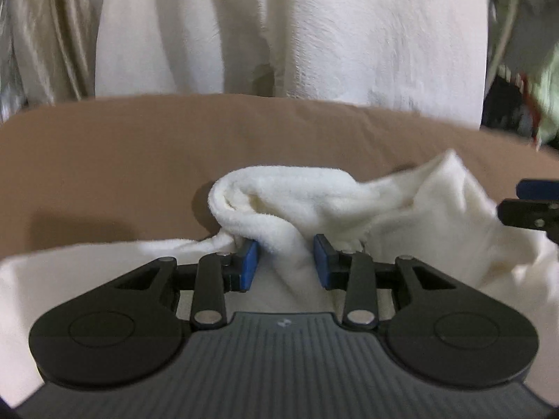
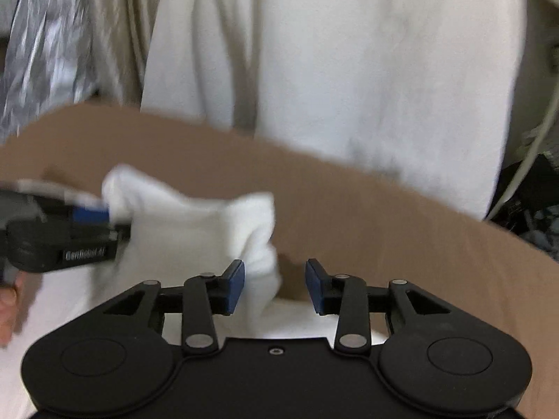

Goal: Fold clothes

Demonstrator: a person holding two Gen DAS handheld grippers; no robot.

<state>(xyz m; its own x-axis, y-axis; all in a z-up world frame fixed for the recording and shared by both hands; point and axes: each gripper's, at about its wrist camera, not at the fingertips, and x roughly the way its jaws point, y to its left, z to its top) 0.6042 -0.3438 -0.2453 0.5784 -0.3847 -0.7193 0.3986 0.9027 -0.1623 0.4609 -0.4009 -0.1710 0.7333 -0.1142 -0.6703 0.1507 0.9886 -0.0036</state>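
A white fleece cloth (image 1: 314, 192) lies bunched on a brown surface (image 1: 122, 146). In the left wrist view a raised fold of it runs between the blue pads of my left gripper (image 1: 286, 255), which is shut on that fold. In the right wrist view a corner of the cloth (image 2: 223, 223) stands up just left of centre. My right gripper (image 2: 274, 279) is open around the corner's lower edge: the cloth brushes the left pad and bare brown surface shows beside the right pad. The left gripper (image 2: 87, 216) enters that view from the left, blurred, on the cloth.
A large white garment (image 1: 314, 35) hangs behind the surface's far edge, with a beige satin curtain (image 1: 52, 35) and silver foil (image 2: 42, 52) to its left. Dark clutter and a pale cable (image 2: 538, 139) sit at the right. A person's hand (image 2: 8, 300) shows at the left edge.
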